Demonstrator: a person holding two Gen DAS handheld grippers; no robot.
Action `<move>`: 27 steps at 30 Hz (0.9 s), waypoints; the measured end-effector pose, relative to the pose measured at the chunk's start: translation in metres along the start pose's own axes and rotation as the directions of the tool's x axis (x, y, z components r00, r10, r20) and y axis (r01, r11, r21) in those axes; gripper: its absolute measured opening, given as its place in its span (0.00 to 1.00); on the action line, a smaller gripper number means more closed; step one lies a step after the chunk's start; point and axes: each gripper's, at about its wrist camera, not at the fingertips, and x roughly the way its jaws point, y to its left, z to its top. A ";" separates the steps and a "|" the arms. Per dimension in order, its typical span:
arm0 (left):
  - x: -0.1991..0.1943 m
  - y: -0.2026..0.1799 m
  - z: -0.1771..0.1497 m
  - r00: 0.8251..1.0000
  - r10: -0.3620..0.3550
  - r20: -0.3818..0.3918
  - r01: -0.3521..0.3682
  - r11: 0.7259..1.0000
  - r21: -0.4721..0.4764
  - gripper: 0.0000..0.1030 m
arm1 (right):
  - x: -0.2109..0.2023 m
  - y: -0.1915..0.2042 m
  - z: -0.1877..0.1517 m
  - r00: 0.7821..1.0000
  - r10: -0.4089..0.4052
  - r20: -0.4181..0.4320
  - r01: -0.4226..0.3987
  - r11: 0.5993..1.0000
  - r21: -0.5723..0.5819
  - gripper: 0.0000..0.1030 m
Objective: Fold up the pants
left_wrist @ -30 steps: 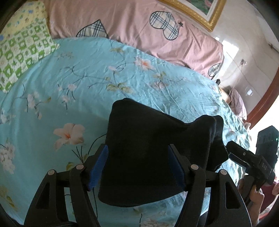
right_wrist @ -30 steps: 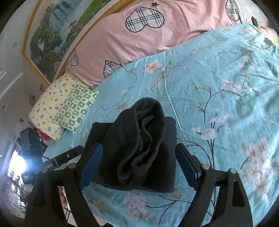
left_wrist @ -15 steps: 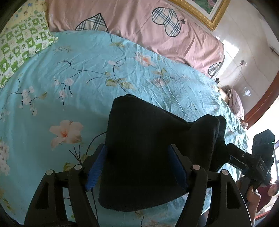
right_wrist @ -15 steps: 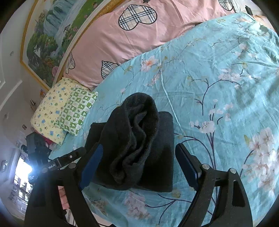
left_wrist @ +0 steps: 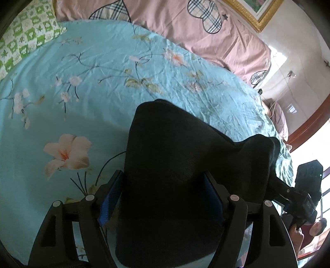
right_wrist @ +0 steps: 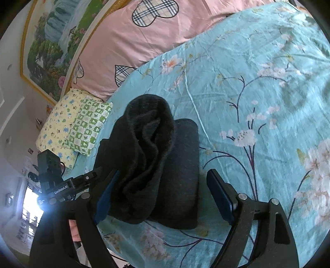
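1. Left wrist view: black pants [left_wrist: 177, 175] lie folded in a thick bundle on a bed under a turquoise floral sheet [left_wrist: 82, 82], the left gripper [left_wrist: 163, 198] spread wide around the near end of the bundle, its blue pads at either side.
2. Whether those pads touch the cloth cannot be told from here.
3. A pink quilt [left_wrist: 206, 33] with plaid hearts runs along the far edge of the bed, a green checked pillow [left_wrist: 24, 41] sits at the left corner, and a gilt picture frame [left_wrist: 253, 16] hangs on the pale wall above.
4. Right wrist view: the pants [right_wrist: 156, 160] rest in a rolled, rumpled heap on top of a flatter folded layer, near the front edge of the sheet [right_wrist: 257, 92].
5. The right gripper [right_wrist: 163, 198] is spread open; the heap leans against its left pad, while its right pad stands apart from the cloth.
6. A landscape painting [right_wrist: 53, 47] hangs behind the quilt [right_wrist: 134, 41], and two pillows [right_wrist: 76, 125] lie beneath it.
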 end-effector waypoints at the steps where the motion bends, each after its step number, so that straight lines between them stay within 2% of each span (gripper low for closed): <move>1: 0.003 0.002 0.000 1.000 -0.006 -0.008 0.005 1.000 -0.008 0.74 | 0.001 -0.001 0.000 1.000 0.002 -0.002 -0.002 1.000 0.003 0.82; 4: 0.013 0.010 0.000 0.998 -0.046 -0.032 0.044 0.998 -0.051 0.73 | 0.003 0.001 0.001 1.000 0.005 -0.009 -0.005 1.000 -0.014 0.77; 7: 0.019 0.015 0.000 0.997 -0.065 -0.044 0.062 0.996 -0.065 0.67 | 0.009 0.002 0.000 0.999 0.019 -0.034 -0.020 1.000 -0.024 0.71; 14: 0.022 0.021 0.001 0.992 -0.118 -0.041 0.114 0.990 -0.086 0.47 | 0.011 -0.009 -0.001 0.997 0.074 -0.032 -0.074 0.997 0.003 0.64; 18: 0.017 0.012 -0.002 0.994 -0.106 -0.018 0.105 0.993 -0.052 0.34 | 0.012 -0.008 -0.003 0.997 0.076 -0.030 -0.077 0.997 -0.024 0.60; 22: 0.012 0.000 -0.002 0.997 -0.077 0.002 0.077 0.997 -0.016 0.29 | 0.011 -0.009 -0.005 0.995 0.099 -0.019 -0.100 0.995 -0.016 0.54; 27: 0.003 -0.005 0.001 0.997 -0.073 0.012 0.073 0.997 -0.018 0.25 | 0.007 -0.005 -0.007 0.994 0.113 -0.001 -0.113 0.993 -0.016 0.48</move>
